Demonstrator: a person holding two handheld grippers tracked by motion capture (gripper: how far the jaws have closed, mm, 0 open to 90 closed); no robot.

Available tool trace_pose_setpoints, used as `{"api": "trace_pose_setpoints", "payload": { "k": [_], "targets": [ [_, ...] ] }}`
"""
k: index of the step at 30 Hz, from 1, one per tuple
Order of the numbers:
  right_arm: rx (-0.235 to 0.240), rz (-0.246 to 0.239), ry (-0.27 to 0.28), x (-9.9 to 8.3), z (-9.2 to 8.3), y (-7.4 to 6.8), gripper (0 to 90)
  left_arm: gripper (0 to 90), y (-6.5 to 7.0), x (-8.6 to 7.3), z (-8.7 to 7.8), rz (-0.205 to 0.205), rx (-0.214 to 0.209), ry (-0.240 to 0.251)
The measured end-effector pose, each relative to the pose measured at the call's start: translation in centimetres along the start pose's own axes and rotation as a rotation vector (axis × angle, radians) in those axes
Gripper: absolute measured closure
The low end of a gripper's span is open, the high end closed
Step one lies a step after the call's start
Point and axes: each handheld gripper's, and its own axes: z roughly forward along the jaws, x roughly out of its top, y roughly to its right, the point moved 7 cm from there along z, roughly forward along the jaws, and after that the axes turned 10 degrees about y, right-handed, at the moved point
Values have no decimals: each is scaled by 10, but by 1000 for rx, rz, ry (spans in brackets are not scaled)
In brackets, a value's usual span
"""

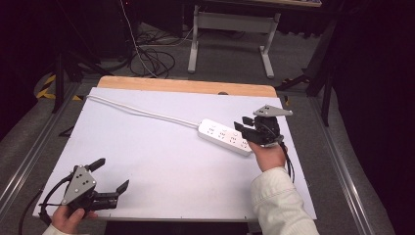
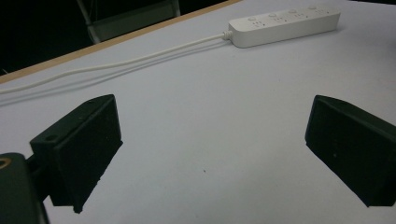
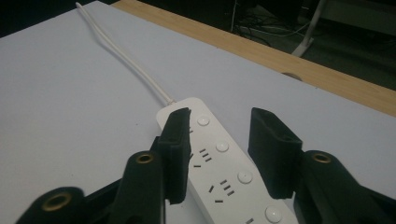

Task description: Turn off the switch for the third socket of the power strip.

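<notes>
The white power strip point(image 1: 225, 136) lay toward the far right of the white tabletop point(image 1: 161, 161), its cord point(image 1: 142, 112) trailing off to the far left corner. The right gripper point(image 1: 243, 128) hung just over the near end of the strip, jaws parted about as wide as the strip's body and holding nothing. From the right gripper view, the jaws straddled the row of round switch buttons point(image 3: 222, 146) and sockets, the left jaw over the long edge of the strip on the socket side, the right jaw beyond the buttons. I couldn't tell whether the tips were touching the plastic or just above it.

The left gripper point(image 1: 109, 174) rested near the front left corner, well apart from the strip, jaws spread wide and empty above bare table.

It looked to me like the person was about to grip the strip across its width, or perhaps press a switch. For a good hold, I'd have said lower the jaws until both pads sat down the long side walls, not on the top face, then close squarely so the smooth casing wouldn't squirt out. Keeping the tips off the buttons would avoid an accidental press. The cord looked slack, but it could drag if the strip were moved far.
</notes>
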Motion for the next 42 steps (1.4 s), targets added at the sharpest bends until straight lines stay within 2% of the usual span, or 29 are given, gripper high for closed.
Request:
{"api": "trace_pose_setpoints", "payload": {
  "k": [6, 10, 15, 19, 27, 31, 33, 35, 42],
  "targets": [
    [41, 2, 50, 1, -17, -5, 461, 42, -1, 0, 0, -5, 3, 2],
    [78, -18, 88, 1, -29, -11, 381, 41, 0, 0, 0, -2, 3, 0],
    [124, -31, 144, 2, -47, -19, 320, 41, 0, 0, 0, -10, 4, -2],
    [167, -30, 160, -2, -57, -22, 260, 41, -1, 0, 0, -13, 4, -1],
    [228, -15, 156, -19, -69, -28, 144, 40, -1, 0, 0, -31, 5, 1],
    [215, -50, 147, -30, -71, -31, 96, 40, -1, 0, 0, -30, 5, -1],
    [189, -79, 124, -37, -71, -32, 59, 41, -1, 0, 0, -29, 7, 0],
    [191, -91, 111, -42, -71, -33, 48, 40, 0, 0, 0, -31, 7, -1],
    [230, -57, 111, -62, -70, -39, 32, 40, -1, -1, 0, -27, 7, -3]
  ]
}}
